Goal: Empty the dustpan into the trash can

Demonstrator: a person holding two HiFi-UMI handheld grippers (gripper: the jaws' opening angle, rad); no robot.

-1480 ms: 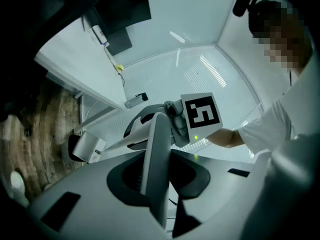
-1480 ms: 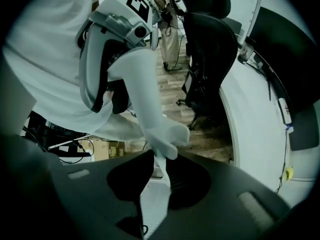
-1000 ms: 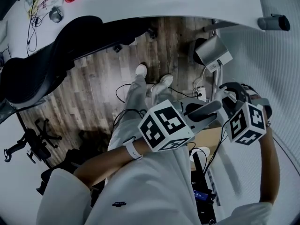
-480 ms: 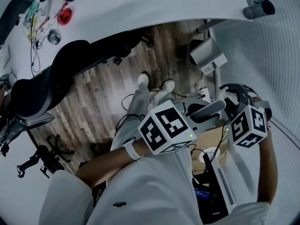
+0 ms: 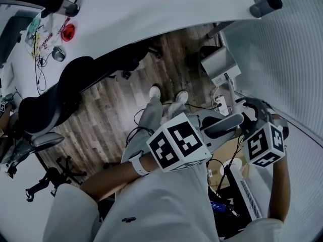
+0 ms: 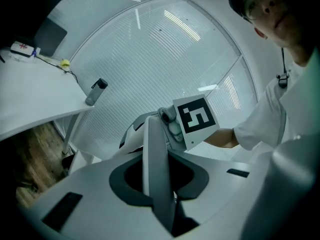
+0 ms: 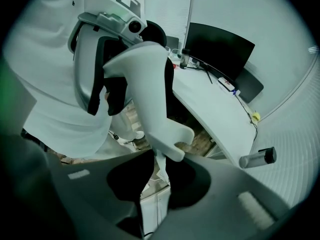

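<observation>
Left gripper view has the left gripper [image 6: 160, 191] pressed onto a narrow bar of the dustpan [image 6: 151, 149], with no gap showing on either side of it. Right gripper view shows the right gripper [image 7: 158, 181] nipped on the same dustpan at its other end, on a thin tab below the broad white part. So the dustpan hangs between the two, in front of the person [image 5: 166, 205], above the floor [image 5: 111, 110] and not yet over any can.

To tip it well, I'd keep both pinches firm and move the pair as one. The holds are narrow, so a twist of one hand against the other could lever the dustpan loose. Keep it level until its lip is over the opening, then roll both wrists together. Whether any dirt lies in it, no view shows.

Head view: right under the hands sit a box [image 5: 229, 147] and a computer case [image 5: 243, 198] — little room low down. Farther on lies a power strip [image 5: 220, 104], then a grey bin [image 5: 218, 64], which I take for the trash can, close to the slatted wall [image 5: 292, 59]. The desk [image 5: 151, 9] edge overhangs just past it, with a bottle [image 5: 265, 4] near the rim. Open floor lies left of the bin, before the chair [image 5: 75, 84] — the freer line in.
</observation>
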